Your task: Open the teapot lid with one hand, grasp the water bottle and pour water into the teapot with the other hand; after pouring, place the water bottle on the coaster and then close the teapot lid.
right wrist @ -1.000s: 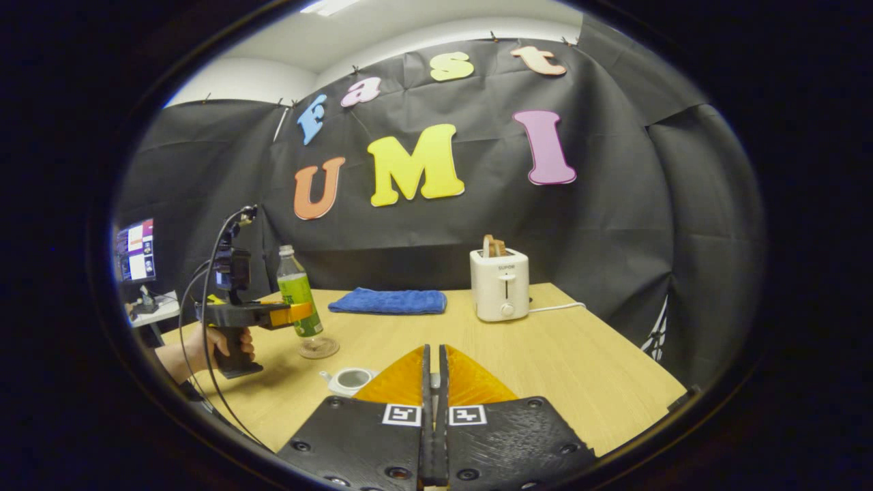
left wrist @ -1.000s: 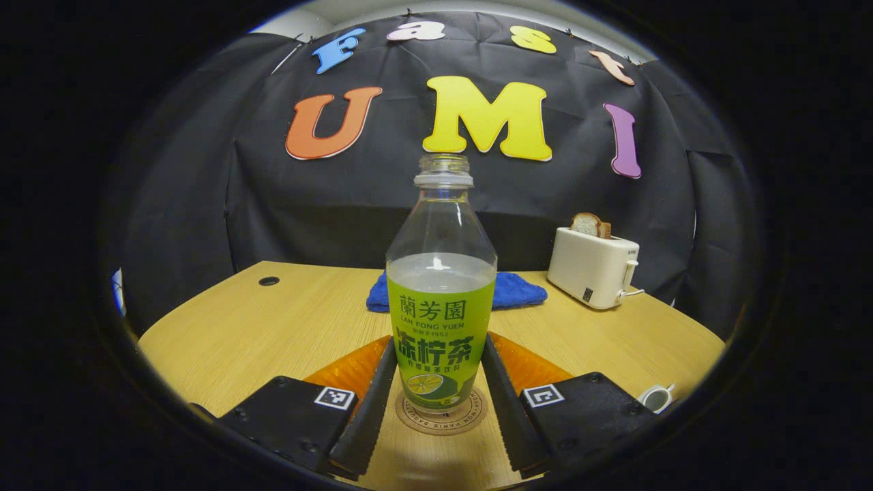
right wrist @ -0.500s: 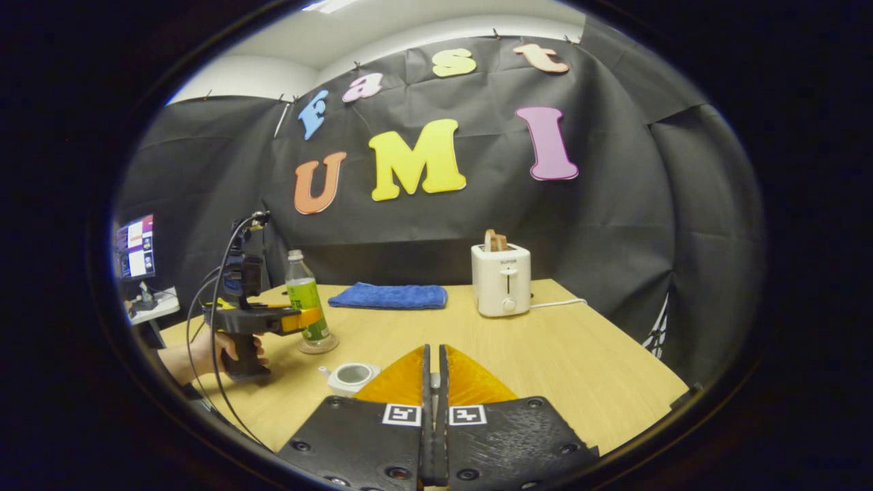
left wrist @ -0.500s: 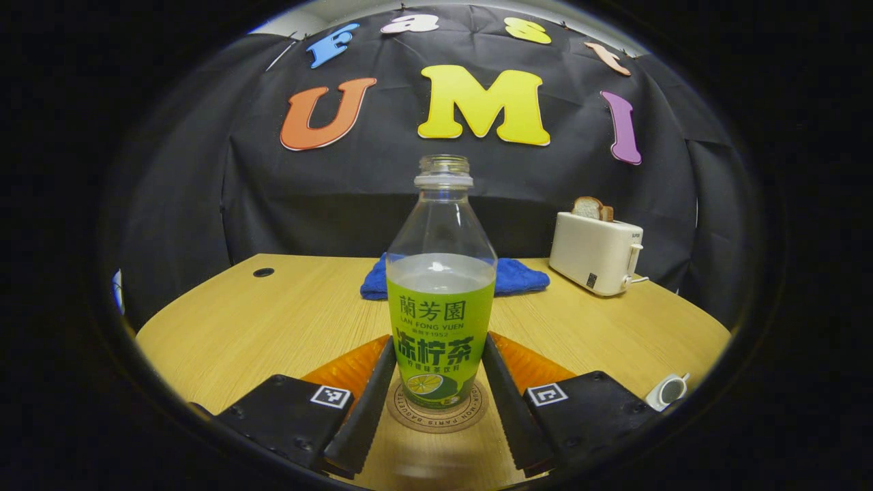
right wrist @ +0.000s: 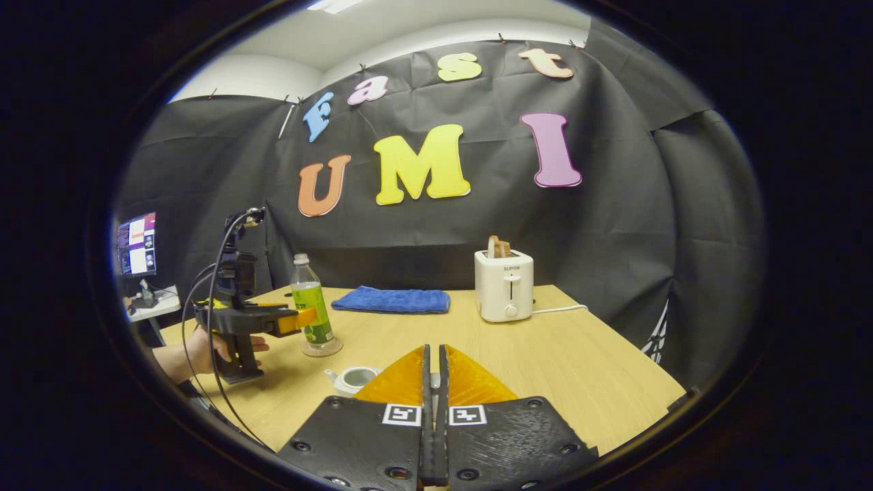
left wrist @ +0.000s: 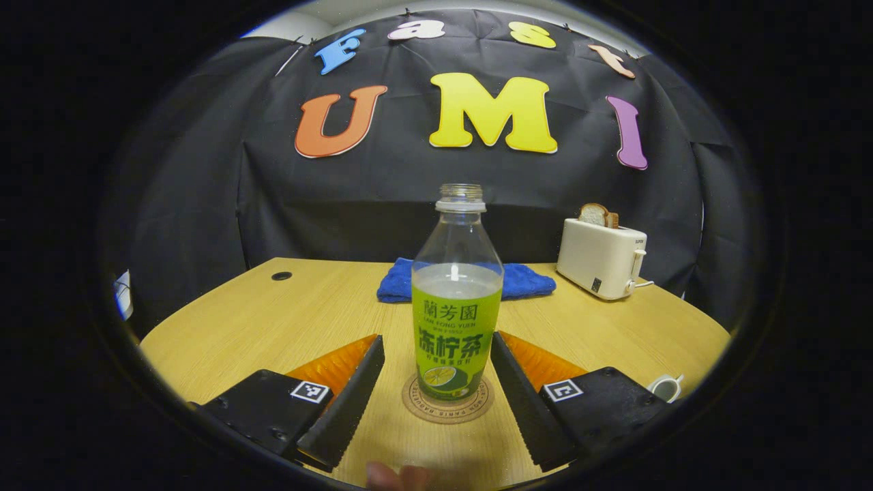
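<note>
Left gripper [left wrist: 436,399] sits low over the table, fingers spread apart with a gap showing on both sides of the water bottle [left wrist: 457,307]; neither finger touches it. I note the bottle upright on the round coaster [left wrist: 447,408], uncapped, roughly half full, green label facing me. In the right gripper view I see the same bottle [right wrist: 311,310] standing on its coaster [right wrist: 322,348] near the table's left side, with the left gripper [right wrist: 303,318] just beside it and a hand [right wrist: 204,348] wrapped on its grip.

Right gripper [right wrist: 434,402] has its fingers pressed together. I cannot tell whether anything thin is pinched between them.

Teapot [right wrist: 354,377] rests on the table just ahead and left of the right gripper's fingers, mouth open, lid off. In the left gripper view I catch it small at the right edge [left wrist: 665,387], near the table's front.

Farther back: a folded blue cloth [left wrist: 525,281] lies behind the bottle, toward the booth wall. A white toaster [left wrist: 601,258] with bread in its slot stands to the right of the cloth, cord trailing off its side. Wooden table [right wrist: 580,354] carries all of it. A monitor [right wrist: 136,243] glows at the far left in the right gripper view.
</note>
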